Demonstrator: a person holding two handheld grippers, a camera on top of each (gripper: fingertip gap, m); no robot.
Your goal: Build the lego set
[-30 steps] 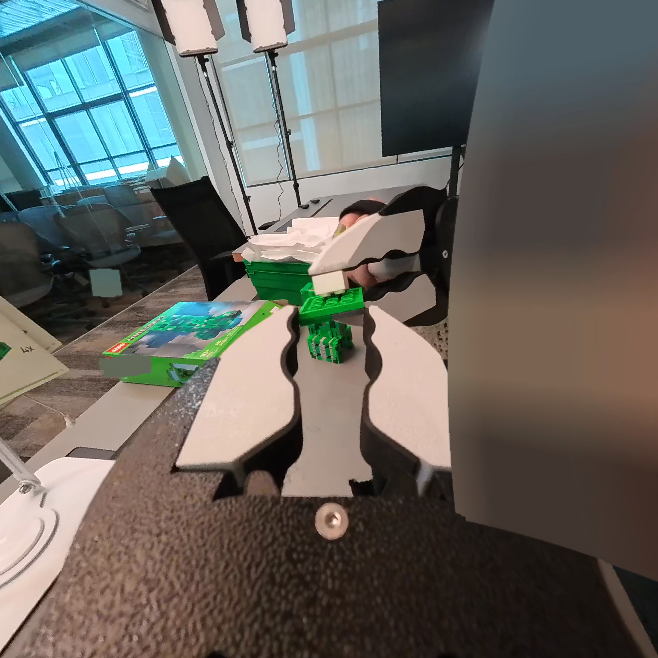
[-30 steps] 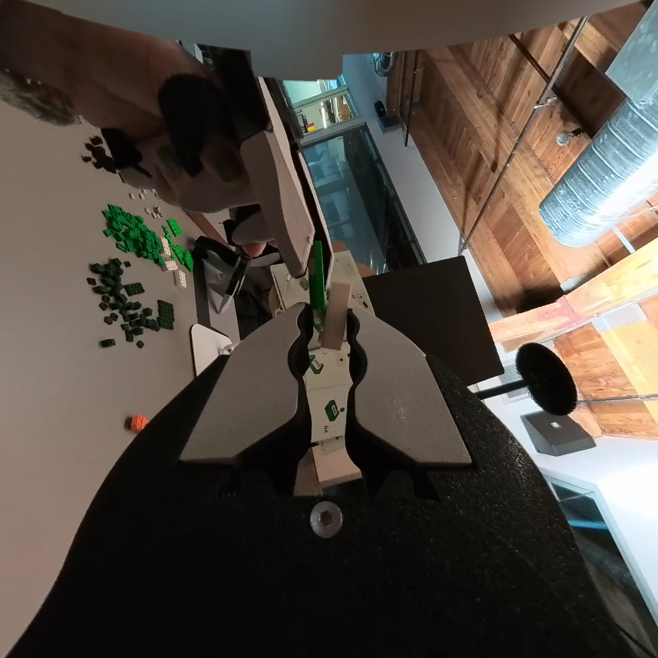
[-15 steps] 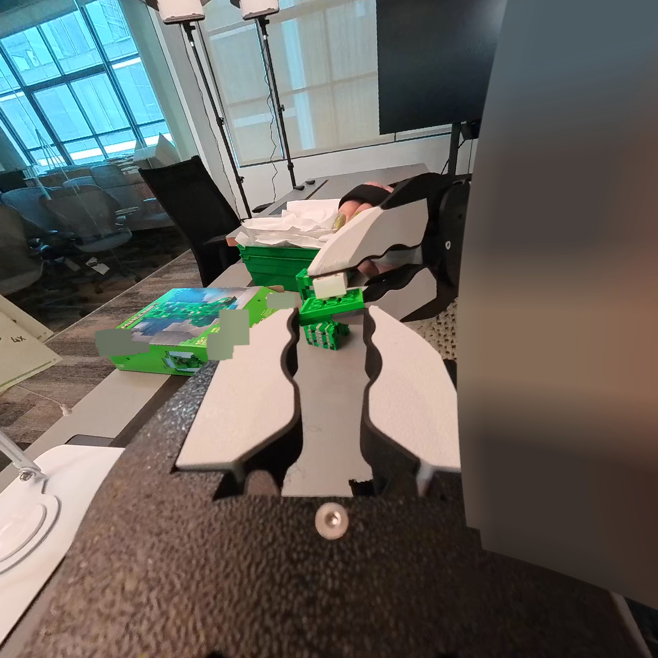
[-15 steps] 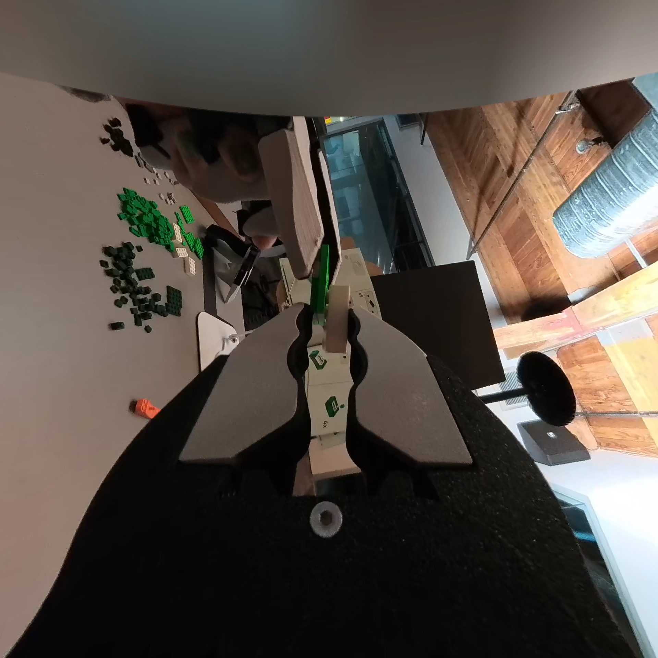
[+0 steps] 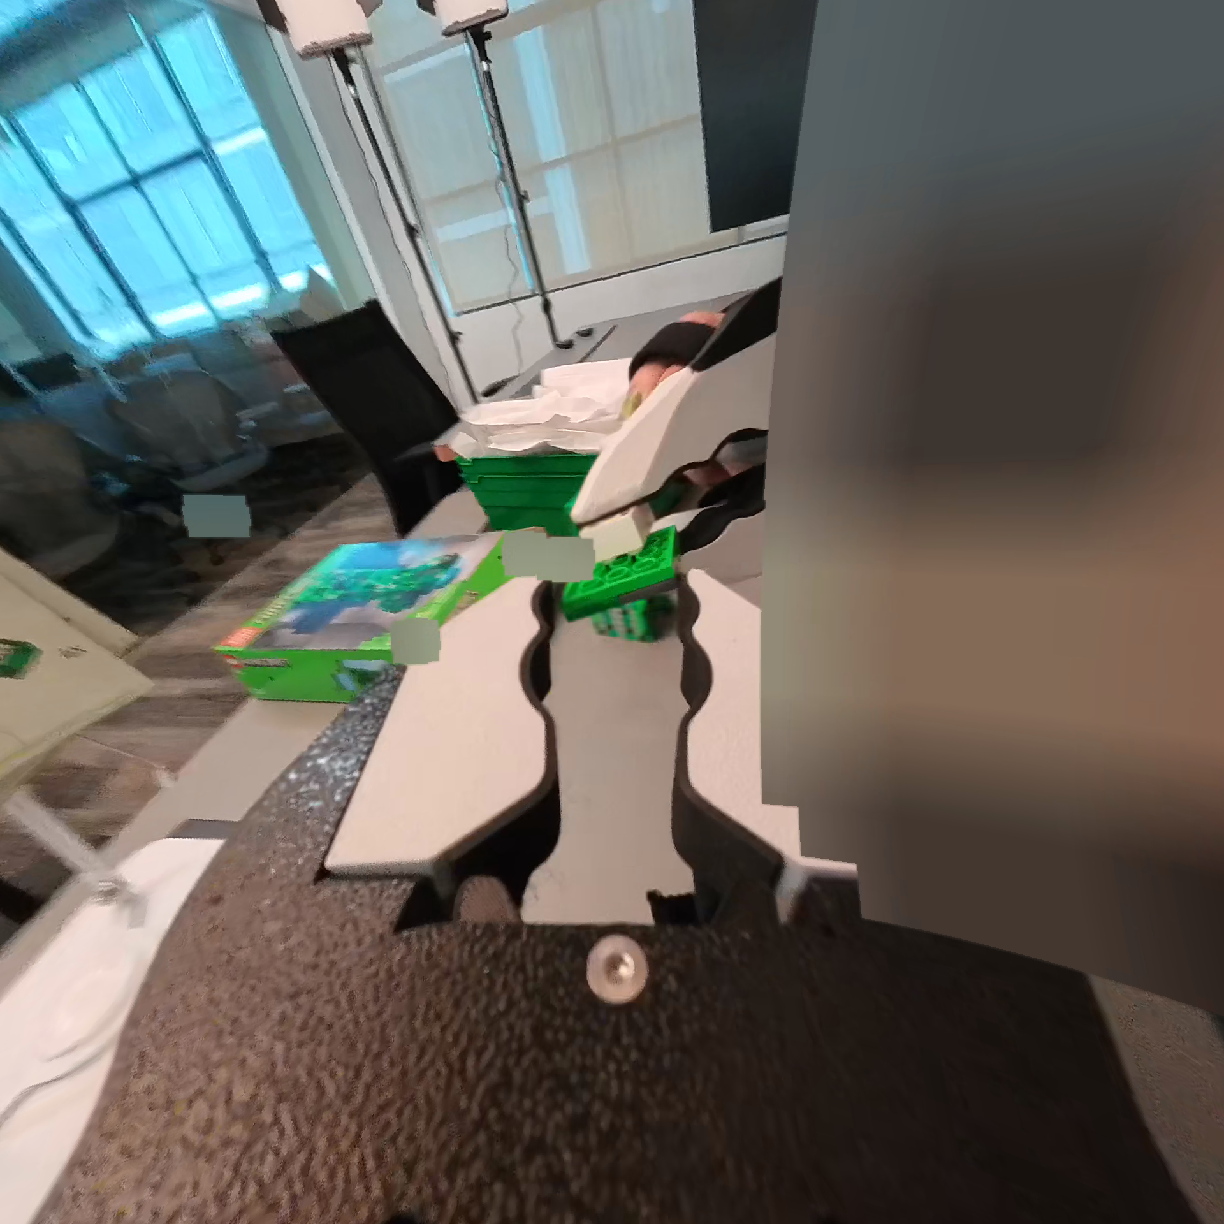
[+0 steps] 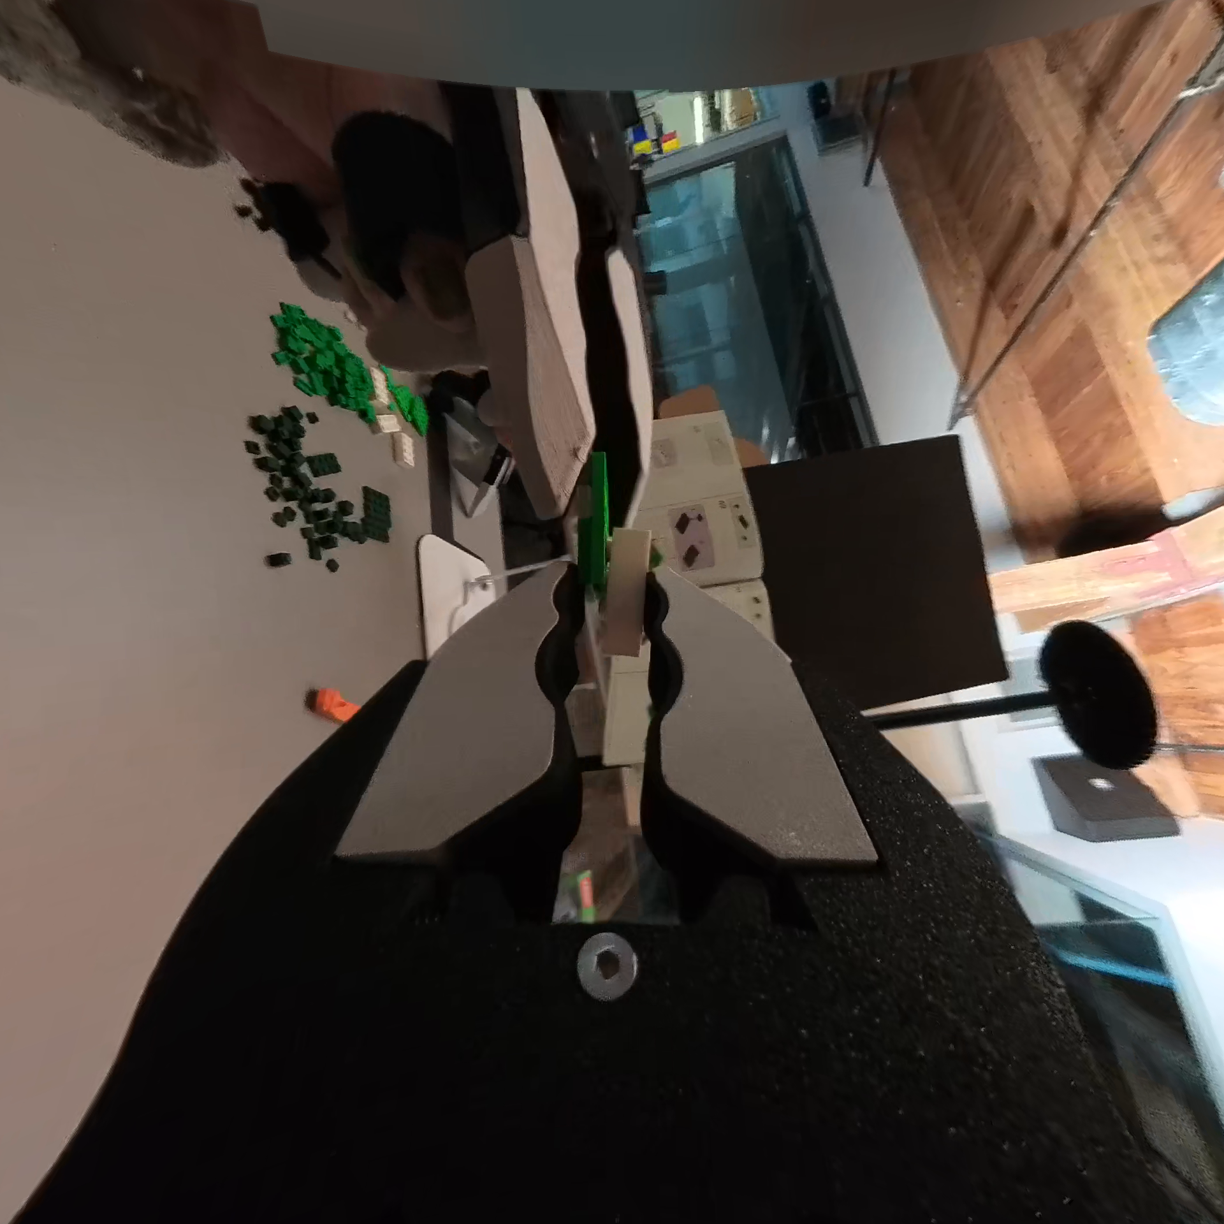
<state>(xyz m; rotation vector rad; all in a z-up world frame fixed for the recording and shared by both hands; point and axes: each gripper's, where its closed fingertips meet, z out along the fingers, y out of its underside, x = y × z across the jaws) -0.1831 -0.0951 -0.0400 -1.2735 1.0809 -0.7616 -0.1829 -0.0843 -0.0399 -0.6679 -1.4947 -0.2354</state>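
Observation:
My left gripper (image 5: 619, 589) is shut on a green Lego plate (image 5: 622, 573), holding it off the table. A small green patterned block (image 5: 629, 622) hangs under the plate. My right gripper (image 6: 609, 586) is shut on a white brick (image 6: 626, 596) that lies flat against the plate's studded face (image 6: 596, 523). In the left wrist view the right gripper (image 5: 636, 523) comes in from the upper right, one finger on the white brick (image 5: 619, 533) and the other under the plate. The left gripper (image 6: 599, 497) also shows in the right wrist view.
A green Lego box (image 5: 357, 616) lies on the table's left edge, with stacked green boxes topped by white paper (image 5: 530, 477) behind it. Piles of green bricks (image 6: 331, 371) and dark green bricks (image 6: 311, 483), an orange piece (image 6: 328, 703) and an instruction booklet (image 6: 702, 516) are on the table. The grippers are tip to tip, or close to it.
Both grippers have kept their hold and moved a little together. The green plate now tilts, right side higher. The current frames are motion-blurred.

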